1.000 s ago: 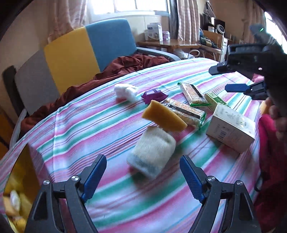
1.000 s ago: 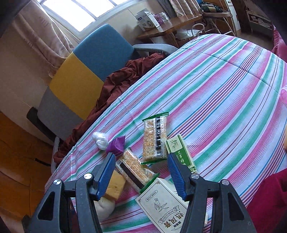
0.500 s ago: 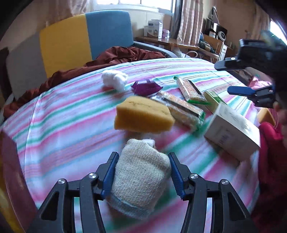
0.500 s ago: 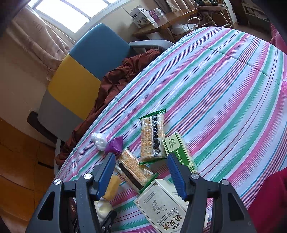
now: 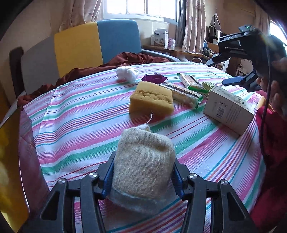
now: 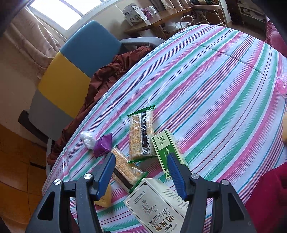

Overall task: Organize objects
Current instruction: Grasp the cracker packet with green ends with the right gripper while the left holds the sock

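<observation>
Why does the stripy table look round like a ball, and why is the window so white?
Right wrist view: the fisheye lens bulges the striped tablecloth and the window glares white. Left wrist view: corners go dark, and the knitted bundle looks sharp.

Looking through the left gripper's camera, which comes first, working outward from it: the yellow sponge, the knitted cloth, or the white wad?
1. Knitted cloth: between the left gripper's pads, gripped.
2. Yellow sponge: mid-table, just beyond.
3. White wad: far edge, left of the purple wrapper.
</observation>
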A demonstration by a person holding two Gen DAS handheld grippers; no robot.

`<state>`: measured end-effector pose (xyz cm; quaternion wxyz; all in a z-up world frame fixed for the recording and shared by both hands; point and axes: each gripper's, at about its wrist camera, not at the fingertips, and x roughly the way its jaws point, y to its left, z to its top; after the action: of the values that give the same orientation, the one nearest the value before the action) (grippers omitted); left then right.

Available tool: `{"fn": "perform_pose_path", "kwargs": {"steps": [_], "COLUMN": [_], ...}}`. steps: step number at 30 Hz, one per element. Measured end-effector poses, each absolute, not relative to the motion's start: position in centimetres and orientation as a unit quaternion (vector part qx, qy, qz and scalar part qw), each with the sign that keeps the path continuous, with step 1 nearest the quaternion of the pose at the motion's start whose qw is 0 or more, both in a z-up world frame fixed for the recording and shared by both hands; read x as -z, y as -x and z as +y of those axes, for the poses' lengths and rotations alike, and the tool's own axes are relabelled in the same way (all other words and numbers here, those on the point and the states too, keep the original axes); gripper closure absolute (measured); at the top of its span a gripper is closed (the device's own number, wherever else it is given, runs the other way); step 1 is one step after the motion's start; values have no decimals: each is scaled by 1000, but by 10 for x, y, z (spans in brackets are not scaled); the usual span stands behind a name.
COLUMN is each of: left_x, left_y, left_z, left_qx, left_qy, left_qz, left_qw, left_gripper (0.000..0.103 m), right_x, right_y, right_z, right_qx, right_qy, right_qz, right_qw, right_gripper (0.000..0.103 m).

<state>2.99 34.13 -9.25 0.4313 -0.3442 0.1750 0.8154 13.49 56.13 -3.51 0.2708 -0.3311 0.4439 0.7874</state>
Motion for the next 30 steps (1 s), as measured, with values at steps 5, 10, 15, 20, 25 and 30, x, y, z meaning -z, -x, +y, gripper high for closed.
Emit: {"fn": "perform_pose_path", "kwargs": {"steps": [5, 10, 15, 20, 25, 30], "left_x": [93, 93, 93, 94, 95, 94], "left_y": [-30, -28, -26, -26, -27, -28], "left_z": [340, 337, 336, 337, 338, 337], "left_qx": [-815, -814, -814, -816, -816, -816], "left_qy": [344, 347, 349, 347, 348, 347], "left_qz": [169, 159, 153, 152, 150, 152], "left_qw": [434, 437, 439, 436, 437, 436], "left_gripper": [48, 48, 48, 48, 47, 47], "right_x": [32, 22, 61, 84, 87, 89], "right_y": [-124, -71, -35, -16, -8, -7], "right_z": [558, 571, 593, 590, 578, 575], "right_qx": [-790, -807, -783, -771, -773, -772], "right_qy": [354, 392, 434, 490, 515, 526], "right_qz": [415, 334, 320, 276, 228, 213], "right_qw": [281, 287, 311, 300, 292, 286], "right_gripper": [42, 42, 42, 41, 54, 54]}}
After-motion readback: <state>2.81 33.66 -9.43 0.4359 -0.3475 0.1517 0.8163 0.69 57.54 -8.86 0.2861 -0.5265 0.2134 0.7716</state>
